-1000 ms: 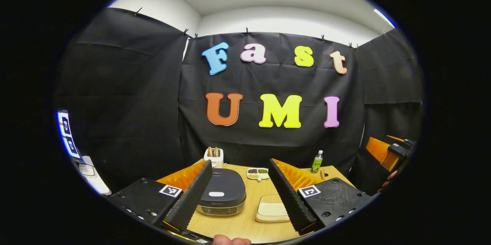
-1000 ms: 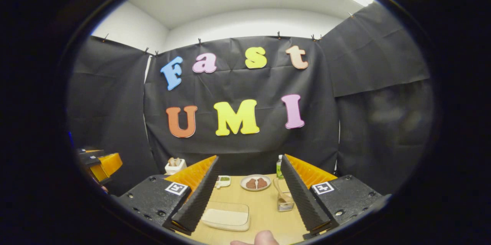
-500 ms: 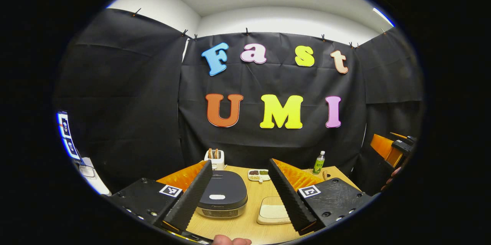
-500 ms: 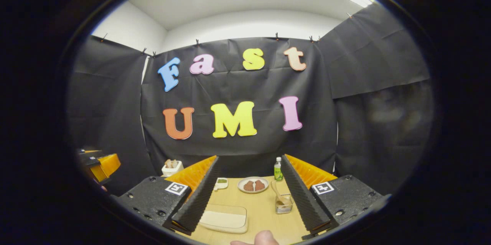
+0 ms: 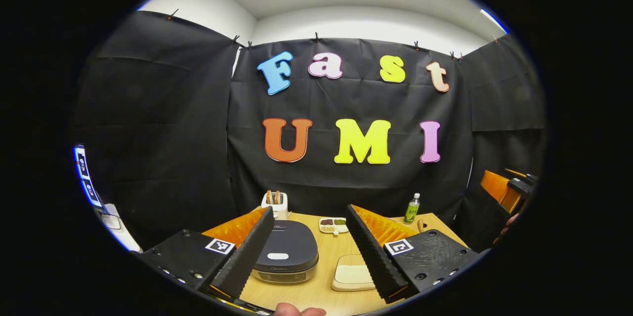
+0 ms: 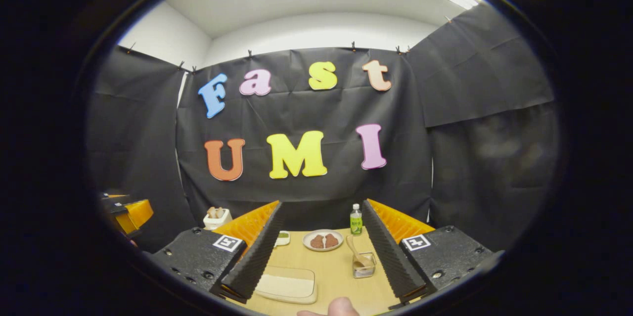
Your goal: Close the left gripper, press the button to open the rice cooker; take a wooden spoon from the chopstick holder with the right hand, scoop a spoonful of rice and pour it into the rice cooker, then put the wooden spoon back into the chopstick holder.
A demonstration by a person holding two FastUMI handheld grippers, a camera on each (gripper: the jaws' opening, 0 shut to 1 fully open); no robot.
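Observation:
The dark rice cooker (image 5: pixel 286 251) stands shut on the wooden table (image 5: pixel 324 291), its white button (image 5: pixel 278 256) facing up. My left gripper (image 5: pixel 310 209) hovers open above and short of the cooker, with nothing between its fingers. A shallow cream tray of rice (image 5: pixel 352 276) lies right of the cooker, also seen as the tray (image 6: pixel 287 285). A wooden spoon (image 6: pixel 355 251) leans in the small chopstick holder (image 6: pixel 362 269). My right gripper (image 6: pixel 322 203) is open and empty, above the table's near edge. The right gripper (image 5: pixel 504 190) shows far right; the left gripper (image 6: pixel 126 212) shows far left.
A white box (image 5: pixel 275 202) with brown pieces stands behind the cooker. A small divided dish of beans (image 5: pixel 332 225), a green bottle (image 6: pixel 355 219) and a plate of brown food (image 6: pixel 323 240) sit near the back. A screen (image 5: pixel 86 177) glows at far left.
Both grippers drift slightly while staying open. In the right gripper view the table items slide a little left and down.

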